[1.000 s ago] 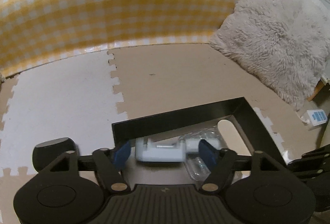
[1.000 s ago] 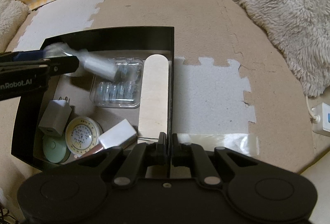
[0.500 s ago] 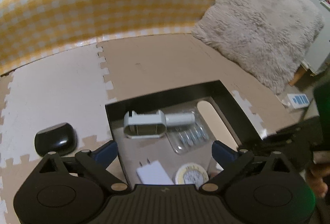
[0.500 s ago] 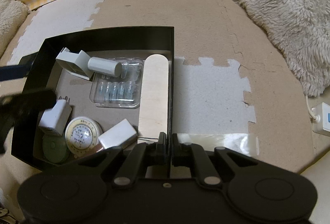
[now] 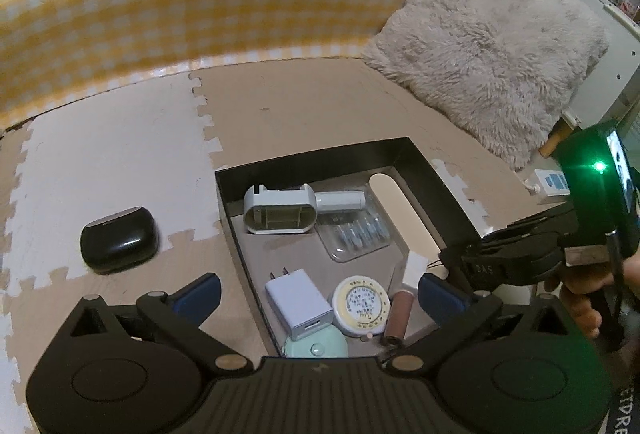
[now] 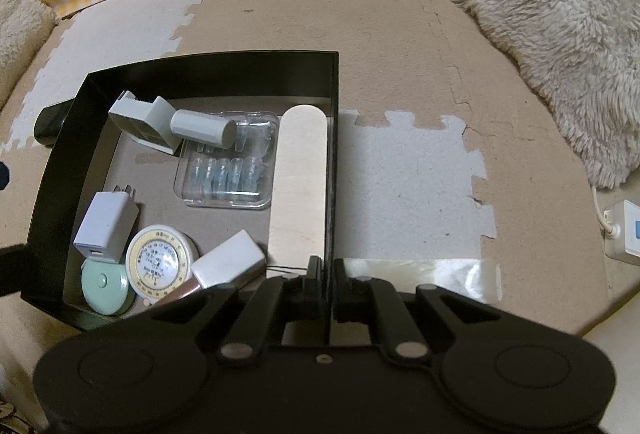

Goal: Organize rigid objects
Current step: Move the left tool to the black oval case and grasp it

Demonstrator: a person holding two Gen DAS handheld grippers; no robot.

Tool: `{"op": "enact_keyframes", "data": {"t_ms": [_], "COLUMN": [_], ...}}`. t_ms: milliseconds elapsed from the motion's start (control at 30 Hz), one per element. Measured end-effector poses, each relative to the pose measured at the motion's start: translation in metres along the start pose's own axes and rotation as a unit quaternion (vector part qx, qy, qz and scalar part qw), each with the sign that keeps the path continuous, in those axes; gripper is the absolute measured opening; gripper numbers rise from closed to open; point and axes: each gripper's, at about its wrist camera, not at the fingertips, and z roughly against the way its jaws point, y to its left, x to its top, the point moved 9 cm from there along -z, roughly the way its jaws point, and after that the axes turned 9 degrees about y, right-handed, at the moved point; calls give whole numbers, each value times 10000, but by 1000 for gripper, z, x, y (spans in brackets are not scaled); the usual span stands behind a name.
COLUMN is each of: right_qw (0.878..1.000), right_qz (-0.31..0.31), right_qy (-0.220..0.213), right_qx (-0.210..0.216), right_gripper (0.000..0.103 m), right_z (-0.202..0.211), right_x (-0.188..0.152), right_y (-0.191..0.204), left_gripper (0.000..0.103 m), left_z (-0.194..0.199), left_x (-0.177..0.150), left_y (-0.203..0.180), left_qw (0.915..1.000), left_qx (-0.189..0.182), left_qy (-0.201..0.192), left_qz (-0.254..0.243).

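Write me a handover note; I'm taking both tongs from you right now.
Left tongs: open, empty, above the black tray's near end.
Right tongs: shut on the black tray wall.
In the tray: grey-white clamp tool, clear case, wooden stick, white charger, round dial, green disc, white block.
Left: black case is on the mat outside the tray.
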Motion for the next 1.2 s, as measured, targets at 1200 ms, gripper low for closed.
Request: {"op": "enact_keyframes", "data": {"t_ms": [1200], "right_qw": [10000], "right_qz": [68], "right_qy": [13], "right_qx": [-55], "right_gripper": [7], "right_z": [0], "right_x": [0], "right_y": [2], "left_gripper": [103], "left_z": [-49], "left_x": [5], "left_y": [168], "left_qw": [9736], "left_qx": [1289], "left_qy": [-476], "left_qz": [1822]}}
